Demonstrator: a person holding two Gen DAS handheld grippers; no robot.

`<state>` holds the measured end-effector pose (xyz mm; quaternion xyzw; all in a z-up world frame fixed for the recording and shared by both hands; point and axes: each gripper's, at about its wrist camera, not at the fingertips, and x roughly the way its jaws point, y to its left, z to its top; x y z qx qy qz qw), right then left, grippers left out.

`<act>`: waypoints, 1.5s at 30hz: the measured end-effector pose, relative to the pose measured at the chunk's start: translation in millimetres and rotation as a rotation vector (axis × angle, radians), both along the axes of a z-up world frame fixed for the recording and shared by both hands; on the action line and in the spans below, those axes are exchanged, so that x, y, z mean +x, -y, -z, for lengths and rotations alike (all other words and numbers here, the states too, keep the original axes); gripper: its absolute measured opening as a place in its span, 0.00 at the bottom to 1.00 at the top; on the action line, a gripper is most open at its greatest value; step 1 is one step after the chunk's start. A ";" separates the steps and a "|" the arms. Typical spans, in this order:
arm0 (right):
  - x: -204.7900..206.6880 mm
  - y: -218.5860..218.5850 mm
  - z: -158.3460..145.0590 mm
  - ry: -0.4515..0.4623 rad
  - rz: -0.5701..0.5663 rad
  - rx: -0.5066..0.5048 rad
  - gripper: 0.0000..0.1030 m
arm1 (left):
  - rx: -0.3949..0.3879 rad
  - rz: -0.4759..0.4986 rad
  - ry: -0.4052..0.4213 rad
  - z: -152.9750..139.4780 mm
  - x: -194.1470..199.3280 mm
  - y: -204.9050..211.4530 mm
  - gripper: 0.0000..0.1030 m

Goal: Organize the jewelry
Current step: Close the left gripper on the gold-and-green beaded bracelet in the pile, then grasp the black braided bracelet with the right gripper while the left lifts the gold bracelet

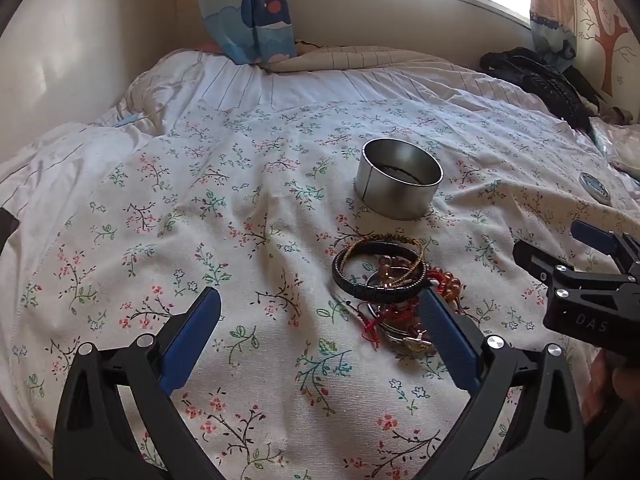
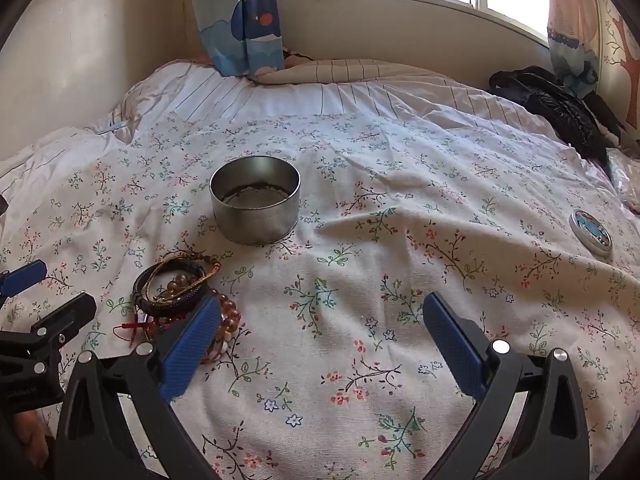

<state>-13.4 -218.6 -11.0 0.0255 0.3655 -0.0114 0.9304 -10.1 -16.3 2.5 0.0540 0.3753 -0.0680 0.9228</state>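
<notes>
With both the left gripper [image 1: 320,320] and right gripper [image 2: 320,326] spread wide and empty, the tangled bracelets [image 1: 384,276] at six o'clock of the open tin [image 1: 398,178] would probably lift as one snagged clump and spill beside it.

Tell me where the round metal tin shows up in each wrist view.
Left wrist view: the metal tin stands right of centre, just beyond the bracelet pile.
Right wrist view: the metal tin stands left of centre, beyond and right of the bracelet pile.
Shared landmark: the whale curtain, top left of centre in both.
</notes>
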 end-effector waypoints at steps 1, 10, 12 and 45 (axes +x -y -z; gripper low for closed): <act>0.1 1.2 0.2 -0.003 0.005 0.002 0.94 | -0.001 0.012 0.000 0.2 -0.3 2.4 0.93; 4.0 12.9 6.2 -0.039 0.035 0.049 0.94 | -0.005 0.060 -0.013 6.1 25.7 22.0 0.80; 3.9 14.1 6.0 -0.042 0.034 0.043 0.94 | 0.003 0.077 -0.046 12.8 40.5 28.1 0.72; 25.6 -26.3 11.4 -0.053 -0.229 0.211 0.94 | -0.358 -0.050 0.079 -30.1 51.3 -36.5 0.03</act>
